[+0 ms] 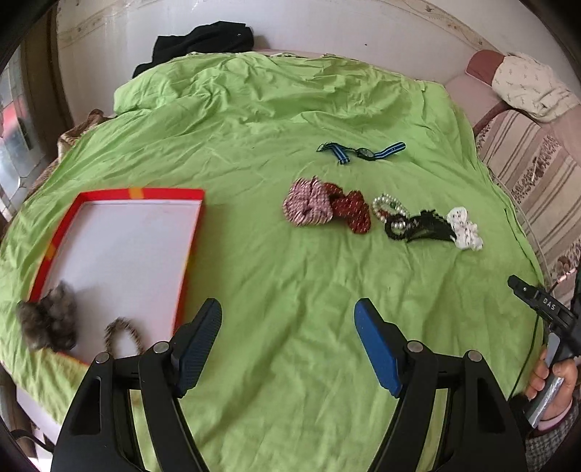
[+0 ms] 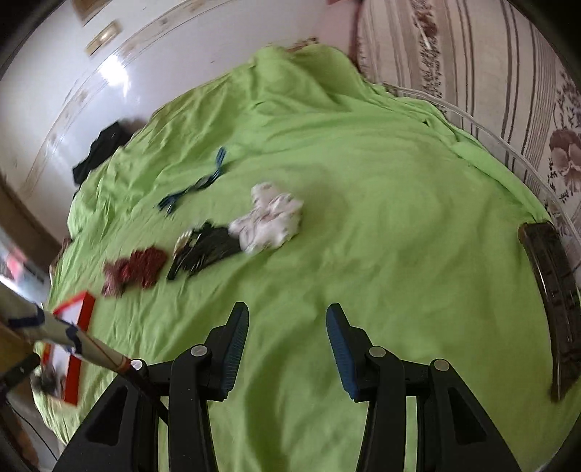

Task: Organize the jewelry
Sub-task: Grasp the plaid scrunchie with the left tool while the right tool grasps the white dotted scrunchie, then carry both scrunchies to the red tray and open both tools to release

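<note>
both grippers, left gripper (image 1: 288, 319) and right gripper (image 2: 287, 325), hang over the green sheet (image 1: 290, 290), jaws apart and empty, scrunchies (image 1: 326, 208) ahead.

left gripper (image 1: 288, 319): black frame, blue pads | silver screws | cuff (image 1: 555, 421): seemingly pink

A green sheet (image 1: 290, 290) covers the bed. At its far edge lies a black garment (image 1: 203, 40). Right of the sheet: a striped floral sofa (image 1: 526, 174) bearing a patterned white cloth (image 1: 530, 83). Behind the sheet stands a white wall (image 1: 326, 25).
</note>
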Motion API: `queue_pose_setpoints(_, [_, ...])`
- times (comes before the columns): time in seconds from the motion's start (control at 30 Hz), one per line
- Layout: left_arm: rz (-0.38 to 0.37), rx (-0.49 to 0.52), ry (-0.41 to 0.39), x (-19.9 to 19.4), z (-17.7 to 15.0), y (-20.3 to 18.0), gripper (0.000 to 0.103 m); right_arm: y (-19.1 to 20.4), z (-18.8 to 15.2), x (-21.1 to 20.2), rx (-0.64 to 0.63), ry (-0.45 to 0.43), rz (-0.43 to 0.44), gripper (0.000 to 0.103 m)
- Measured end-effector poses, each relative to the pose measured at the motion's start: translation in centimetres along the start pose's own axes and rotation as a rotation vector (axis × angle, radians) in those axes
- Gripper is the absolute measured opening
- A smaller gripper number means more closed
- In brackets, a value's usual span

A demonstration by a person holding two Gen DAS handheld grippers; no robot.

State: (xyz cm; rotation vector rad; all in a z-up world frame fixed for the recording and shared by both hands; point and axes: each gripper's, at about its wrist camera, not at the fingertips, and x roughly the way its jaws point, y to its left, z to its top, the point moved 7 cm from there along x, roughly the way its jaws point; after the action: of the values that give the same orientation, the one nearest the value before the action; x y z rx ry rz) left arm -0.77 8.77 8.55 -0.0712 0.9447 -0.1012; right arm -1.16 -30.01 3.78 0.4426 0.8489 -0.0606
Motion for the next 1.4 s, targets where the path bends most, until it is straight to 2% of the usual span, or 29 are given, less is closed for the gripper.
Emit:
queue_pose_setpoints(0.2, [-0.132,-0.137,0.057,5.8,3.8,-0.7,0.075,0.3,3.4,2.8,0.036,-0.015,0.053,0.049])
queue_pose_setpoints(0.3, [-0.197,-0.209,0.081,9.6,6.0,-0.8,0.075,0.7,4.5,4.7,0.035,-0.014,0.049,0.056])
queue_pose_setpoints(0.43, [-0.232,-0.261,0.113,13.8,7.8,-0.7,0.075,0.9,6.1,7.2,0.044,-0.003,0.047,0.06])
queue_pose_setpoints(0.67, [-0.25,-0.246,0.176,18.5,8.2,-1.6,0.075,1.4,7.1,11.0,0.011,0.038,0.013,0.06])
queue_pose_setpoints(0.7, [-0.258,-0.24,0.18,18.8,8.1,-1.7,0.075,1.3,7.1,11.4,0.006,0.043,0.005,0.058])
queue_pose_setpoints(0.73, [-0.267,-0.234,0.186,19.0,8.0,-1.9,0.074,1.2,7.1,11.7,0.008,0.048,-0.001,0.04])
queue_pose_setpoints(0.77, [-0.275,-0.228,0.189,19.1,8.0,-2.0,0.061,1.1,7.0,11.9,0.012,0.053,0.001,0.029])
queue_pose_setpoints(0.8, [-0.278,-0.218,0.2,19.2,7.8,-2.2,0.033,1.0,6.9,12.1,0.013,0.066,0.006,0.016])
queue_pose_setpoints(0.83, [-0.284,-0.214,0.213,19.3,7.6,-2.3,0.019,0.9,6.8,12.1,0.013,0.07,0.006,0.014])
queue_pose_setpoints(0.87, [-0.296,-0.214,0.221,19.2,7.5,-2.4,0.012,0.8,6.8,11.8,0.011,0.062,-0.001,0.012])
queue_pose_setpoints(1.07, [-0.287,-0.192,0.153,15.8,7.6,-2.4,0.012,-0.6,6.7,8.3,0.048,0.007,-0.017,0.01])
queue_pose_setpoints(1.17, [-0.275,-0.174,0.11,12.8,7.4,-2.3,0.012,-1.2,6.4,5.9,0.059,-0.019,-0.021,0.01])
queue_pose_setpoints(1.4, [-0.247,-0.116,0.052,6.5,5.4,-2.1,0.012,-0.8,4.3,0.5,0.068,-0.049,0.025,0.01])
